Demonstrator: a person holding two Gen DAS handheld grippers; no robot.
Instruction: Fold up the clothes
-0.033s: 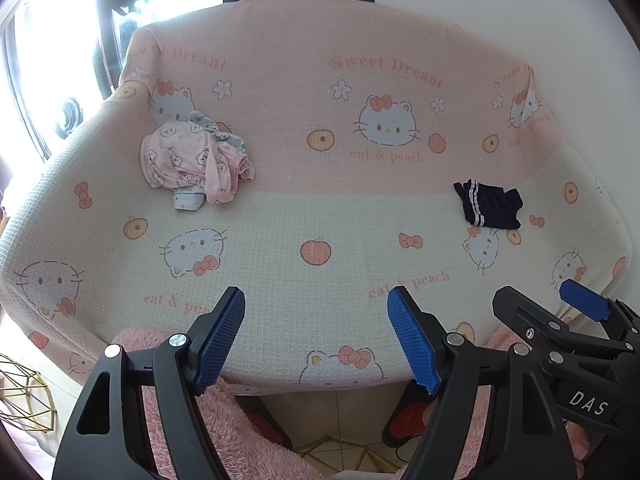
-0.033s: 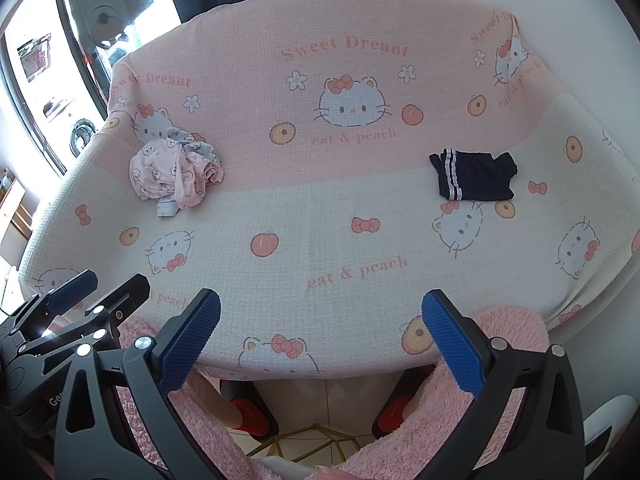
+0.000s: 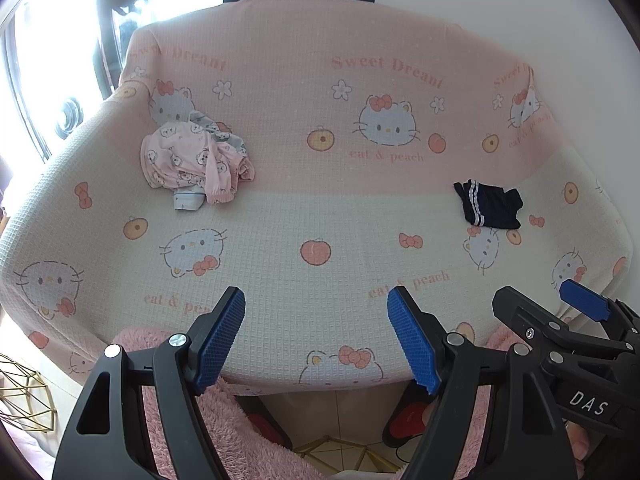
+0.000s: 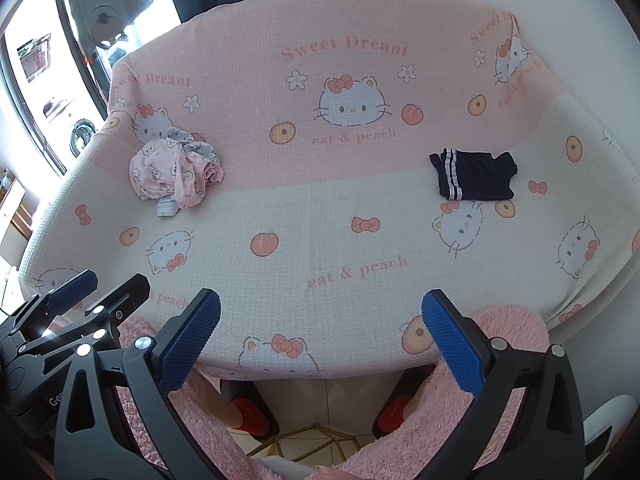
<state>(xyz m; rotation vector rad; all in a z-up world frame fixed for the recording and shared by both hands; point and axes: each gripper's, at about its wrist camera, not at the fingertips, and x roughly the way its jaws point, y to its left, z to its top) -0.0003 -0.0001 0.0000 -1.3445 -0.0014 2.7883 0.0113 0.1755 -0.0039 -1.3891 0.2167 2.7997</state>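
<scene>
Blanket (image 3: 320,208): I see pink on the half far from my grippers, cream on the near half, printed with white cat faces, red bows, peaches and pink lettering.
Crumpled garment (image 3: 188,160), ahead-left of my left gripper (image 3: 316,336): pale pink with small white bear faces (a grey printed piece shows behind it).
Folded garment (image 4: 474,176), ahead-right of my right gripper (image 4: 320,340): navy with white stripes at one edge.
Gripper pads (image 3: 412,344): blue, on black frames.
Fluffy fabric (image 4: 432,412) below my grippers: pink.
Slippers (image 4: 248,412): I read red and black.
</scene>
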